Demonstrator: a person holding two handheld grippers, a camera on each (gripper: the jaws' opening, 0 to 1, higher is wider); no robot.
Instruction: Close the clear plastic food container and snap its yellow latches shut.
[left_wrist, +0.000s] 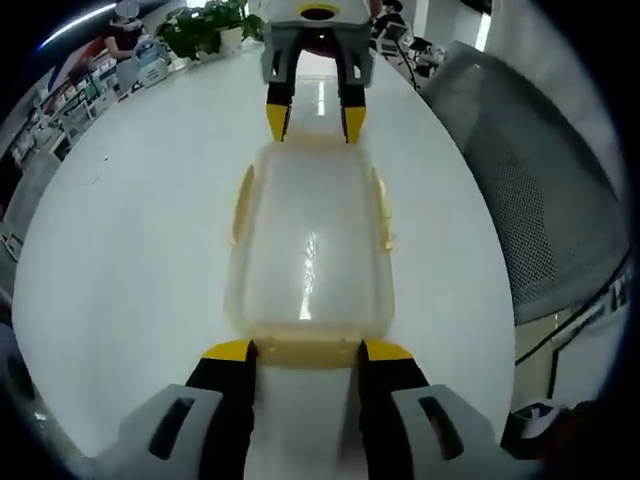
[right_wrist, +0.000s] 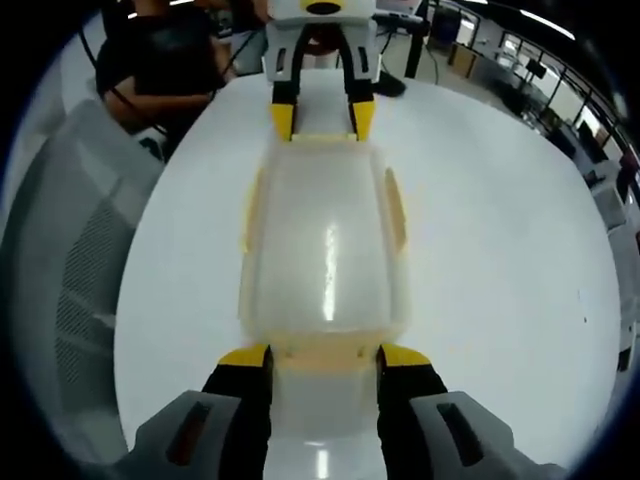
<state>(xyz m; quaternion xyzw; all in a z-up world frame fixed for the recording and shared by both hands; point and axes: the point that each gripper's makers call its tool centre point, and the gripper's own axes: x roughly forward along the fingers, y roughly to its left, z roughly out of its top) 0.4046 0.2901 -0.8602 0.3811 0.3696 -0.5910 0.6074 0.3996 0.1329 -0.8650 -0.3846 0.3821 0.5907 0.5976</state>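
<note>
We face the container (left_wrist: 310, 250) end-on: left gripper (left_wrist: 305, 350) and right gripper (right_wrist: 322, 355) (both wide) at opposite short-end latches.

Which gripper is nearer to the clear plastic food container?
Neither: left gripper and right gripper each meet an opposite end of the clear plastic food container.

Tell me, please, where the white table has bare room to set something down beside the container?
Bare white table runs along both long sides of the clear container. It is crowded at both short ends, where the left gripper and right gripper sit, and by the plant.
</note>
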